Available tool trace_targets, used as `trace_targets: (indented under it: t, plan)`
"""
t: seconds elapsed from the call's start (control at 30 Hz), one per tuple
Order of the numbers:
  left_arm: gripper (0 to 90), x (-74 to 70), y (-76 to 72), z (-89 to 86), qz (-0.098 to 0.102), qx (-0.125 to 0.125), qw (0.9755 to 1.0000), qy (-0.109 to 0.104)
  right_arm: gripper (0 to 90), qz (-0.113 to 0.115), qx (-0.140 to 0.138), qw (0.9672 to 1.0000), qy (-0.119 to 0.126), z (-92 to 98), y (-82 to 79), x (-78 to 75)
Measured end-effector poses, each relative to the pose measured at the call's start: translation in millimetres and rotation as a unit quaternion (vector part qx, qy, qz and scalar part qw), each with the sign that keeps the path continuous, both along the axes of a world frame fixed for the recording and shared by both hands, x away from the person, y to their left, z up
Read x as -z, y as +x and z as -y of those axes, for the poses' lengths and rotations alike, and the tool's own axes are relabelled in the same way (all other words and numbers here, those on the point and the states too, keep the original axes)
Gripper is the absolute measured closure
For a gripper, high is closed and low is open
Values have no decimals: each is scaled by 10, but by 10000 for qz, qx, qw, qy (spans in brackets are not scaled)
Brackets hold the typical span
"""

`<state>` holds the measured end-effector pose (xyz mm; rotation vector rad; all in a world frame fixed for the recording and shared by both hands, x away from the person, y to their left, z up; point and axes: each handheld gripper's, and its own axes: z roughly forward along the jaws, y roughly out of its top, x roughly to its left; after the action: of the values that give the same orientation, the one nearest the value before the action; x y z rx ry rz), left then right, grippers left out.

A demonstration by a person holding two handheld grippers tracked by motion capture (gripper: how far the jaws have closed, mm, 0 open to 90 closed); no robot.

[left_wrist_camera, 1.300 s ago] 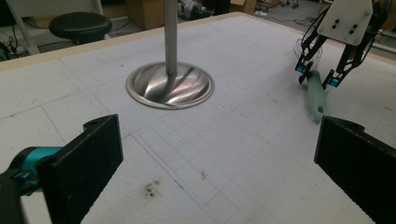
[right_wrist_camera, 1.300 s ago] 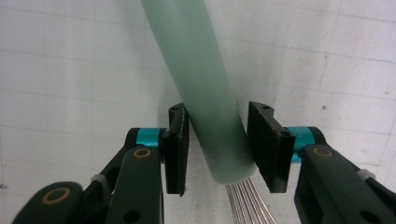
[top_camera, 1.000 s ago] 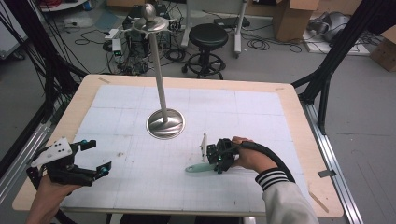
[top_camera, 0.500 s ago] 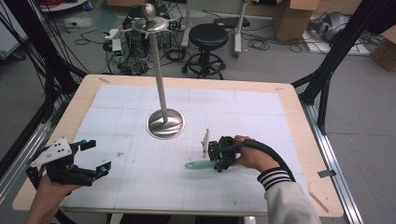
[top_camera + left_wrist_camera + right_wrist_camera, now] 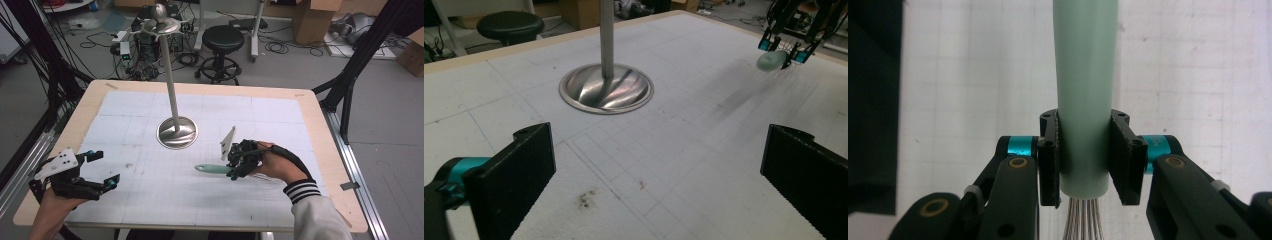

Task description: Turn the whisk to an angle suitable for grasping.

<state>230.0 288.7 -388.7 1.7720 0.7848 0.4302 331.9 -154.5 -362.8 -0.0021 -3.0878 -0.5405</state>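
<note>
Gripping a pale green whisk handle (image 5: pixel 1083 95), the right tongs (image 5: pixel 1083 167) are clamped on it close to the end where the wires (image 5: pixel 1083 220) leave it; both pads press its sides. From these tongs the handle runs straight ahead, away from the hand, so its long axis lies along the tongs' own line. In the high view the right tongs (image 5: pixel 239 164) sit near the table's right front, and the handle (image 5: pixel 212 169) points leftward from them, roughly level, toward the middle of the white mat (image 5: pixel 150 210). Beyond and to the left stands the stand (image 5: pixel 170 75), its round steel base (image 5: pixel 177 132) on the mat and its hooked top high above.

The left tongs (image 5: pixel 102 170) rest well apart at the left front corner — jaws wide, nothing between them. The right hand is plainly the nearer one to the whisk and to the stand.

The right gripper view shows the pads on the handle and the wires — hidden under the hand from above. The left gripper view shows the handle's rounded tip (image 5: pixel 771 60) end-on, clear of the mat, with the base (image 5: pixel 606 90) nearer.
</note>
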Motion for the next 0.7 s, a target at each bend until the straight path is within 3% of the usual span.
trace_targets:
  t: [0.4, 0.7]
  plan:
    - [17, 1, 21, 36, -7, 40, 10000, 19, 694, -77, 91, 9966, 820, 126, -15, -245]
    - [17, -5, 28, 33, 6, 27, 10000, 30, 694, -166, 265, 9924, 1193, 163, -32, -372]
